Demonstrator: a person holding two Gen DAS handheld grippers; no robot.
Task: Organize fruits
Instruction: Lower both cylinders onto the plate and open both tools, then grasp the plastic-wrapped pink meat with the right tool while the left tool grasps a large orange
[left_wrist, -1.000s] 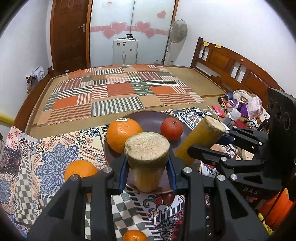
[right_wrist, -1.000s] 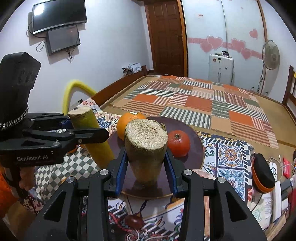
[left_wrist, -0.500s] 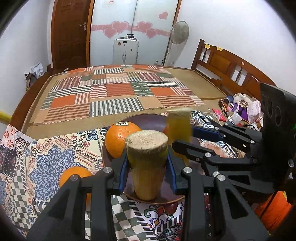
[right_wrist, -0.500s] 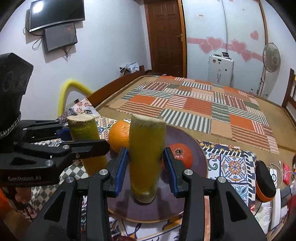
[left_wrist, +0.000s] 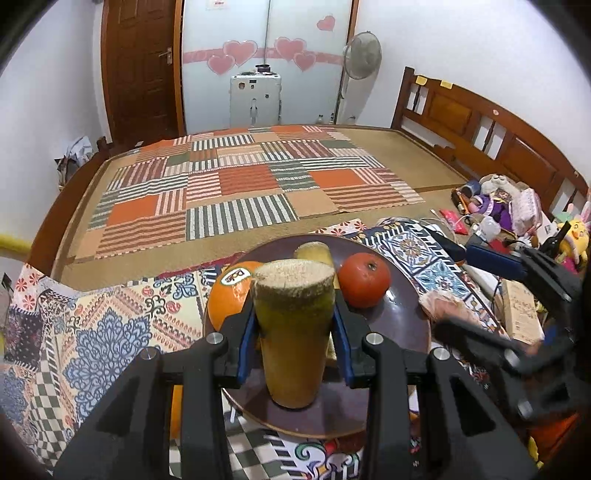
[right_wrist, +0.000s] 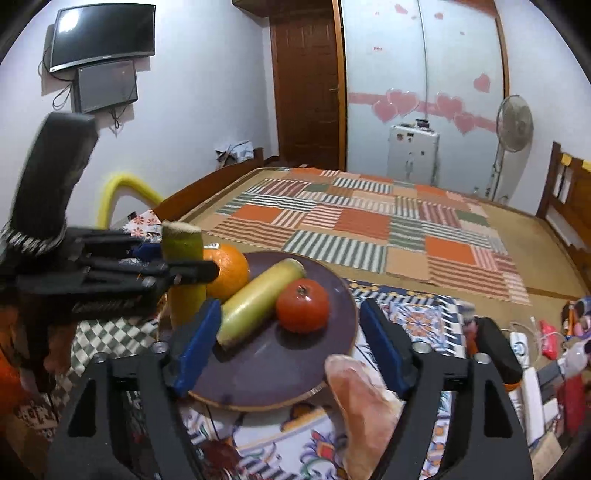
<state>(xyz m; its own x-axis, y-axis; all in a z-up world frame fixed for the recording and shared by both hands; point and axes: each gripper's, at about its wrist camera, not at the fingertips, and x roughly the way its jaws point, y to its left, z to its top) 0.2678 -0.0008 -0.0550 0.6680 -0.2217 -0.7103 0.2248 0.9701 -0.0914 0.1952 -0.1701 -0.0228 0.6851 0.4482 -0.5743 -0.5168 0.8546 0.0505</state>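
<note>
Both my views are evenly lit by soft indoor light from above, bright on the white walls and dimmer toward the lower edge. Fisheye bending curves the door (left_wrist: 142, 70) and the headboard (left_wrist: 480, 122), and a black vignette closes every corner. In the left wrist view my right hand-held gripper (left_wrist: 509, 314) smears with motion blur at right centre. In the right wrist view my left hand-held gripper (right_wrist: 173, 273) blurs at left, and a pinkish blob at lower centre is out of focus. The TV (right_wrist: 101, 35) at upper left carries glare, and the plate (right_wrist: 273, 369) shows a faint sheen with soft shadows.
</note>
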